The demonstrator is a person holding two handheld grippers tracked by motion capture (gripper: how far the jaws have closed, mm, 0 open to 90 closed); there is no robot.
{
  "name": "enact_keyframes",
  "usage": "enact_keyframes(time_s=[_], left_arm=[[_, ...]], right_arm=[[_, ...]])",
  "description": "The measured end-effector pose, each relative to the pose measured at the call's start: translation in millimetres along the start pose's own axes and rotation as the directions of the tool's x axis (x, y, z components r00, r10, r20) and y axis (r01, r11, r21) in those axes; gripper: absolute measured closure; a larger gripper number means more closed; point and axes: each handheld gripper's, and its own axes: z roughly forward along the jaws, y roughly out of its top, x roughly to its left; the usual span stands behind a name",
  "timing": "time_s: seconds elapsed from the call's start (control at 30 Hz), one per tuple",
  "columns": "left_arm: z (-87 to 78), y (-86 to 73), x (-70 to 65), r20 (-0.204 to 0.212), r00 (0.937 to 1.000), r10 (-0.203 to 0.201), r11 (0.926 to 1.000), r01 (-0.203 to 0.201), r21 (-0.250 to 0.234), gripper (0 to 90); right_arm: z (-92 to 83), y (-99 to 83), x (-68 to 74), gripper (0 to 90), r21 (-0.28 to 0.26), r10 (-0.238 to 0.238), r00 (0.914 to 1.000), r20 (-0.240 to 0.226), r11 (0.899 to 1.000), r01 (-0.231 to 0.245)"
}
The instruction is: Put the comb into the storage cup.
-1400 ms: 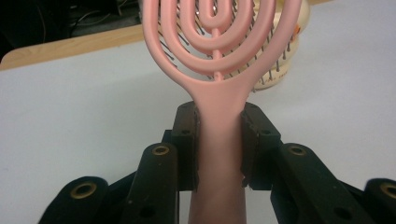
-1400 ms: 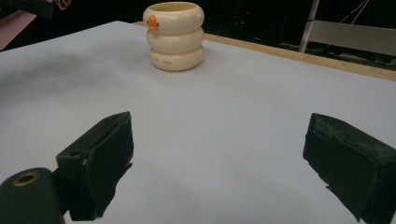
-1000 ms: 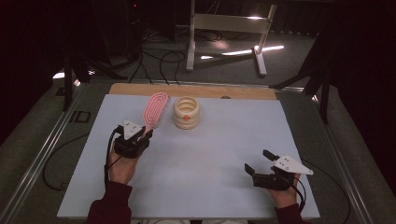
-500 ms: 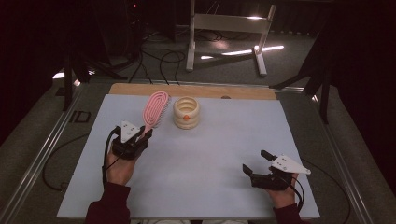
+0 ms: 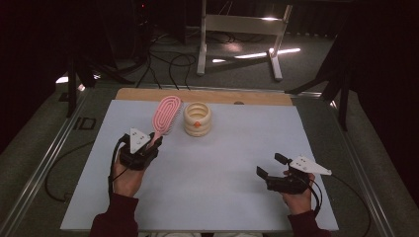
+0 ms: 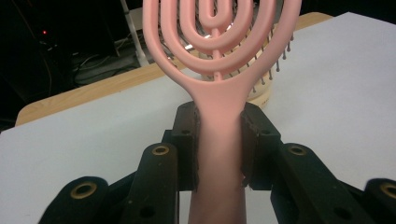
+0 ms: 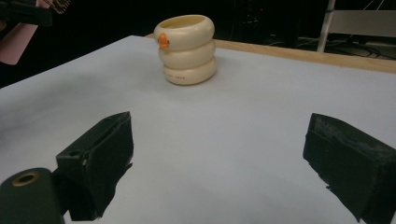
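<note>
Pale blue-grey surface (image 5: 212, 173), matte and smooth, rectangular, with a strip of bare wood (image 5: 207, 96) along the far edge. Flanked by metal rails on both long sides, over dark carpeted floor. Standing directly on it near the far edge, left of centre: one cream ribbed cup (image 5: 197, 119), upright, built of three stacked rings, with a small orange mark on its side, open at the top, casting a faint shadow.

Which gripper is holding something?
The left gripper: its jaws clamp the pink hairbrush by the handle. The right gripper is open above bare table.
</note>
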Motion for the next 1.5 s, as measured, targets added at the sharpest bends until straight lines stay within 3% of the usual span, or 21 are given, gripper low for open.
enact_keyframes(time_s=[0.43, 0.57, 0.83, 1.17, 1.5], left_arm=[[-0.5, -0.3, -4.1, -0.004, 0.9998, 0.021, 0.9998, -0.021, -0.005, 70.9], [-0.7, -0.5, -3.9, -0.003, 0.9998, 0.018, 0.9998, -0.018, -0.008, 71.0], [2.3, -2.9, -6.3, -0.002, 0.9997, 0.023, 0.9997, -0.023, 0.000, 71.0], [3.9, -3.7, -8.0, -0.011, 0.9993, 0.035, 0.9994, -0.035, -0.001, 71.0], [7.1, -5.0, -12.3, -0.014, 0.9989, 0.046, 0.9989, -0.046, 0.004, 71.0]], right_arm=[[35.8, 35.2, 16.0, 8.4, 0.065, -0.010, 0.9995, -0.030, 0.998, 0.012], [43.1, 43.4, 19.5, 8.4, 0.068, -0.011, 0.9991, -0.041, 0.998, 0.014], [64.1, 69.0, 29.7, 8.4, 0.047, 0.043, 0.9944, -0.097, 0.998, -0.038], [87.1, 90.9, 46.2, 8.6, 0.058, 0.018, 0.9901, -0.140, 0.998, -0.010], [105.8, 100.9, 54.0, 9.0, 0.074, 0.050, 0.9853, -0.163, 0.997, -0.038]])
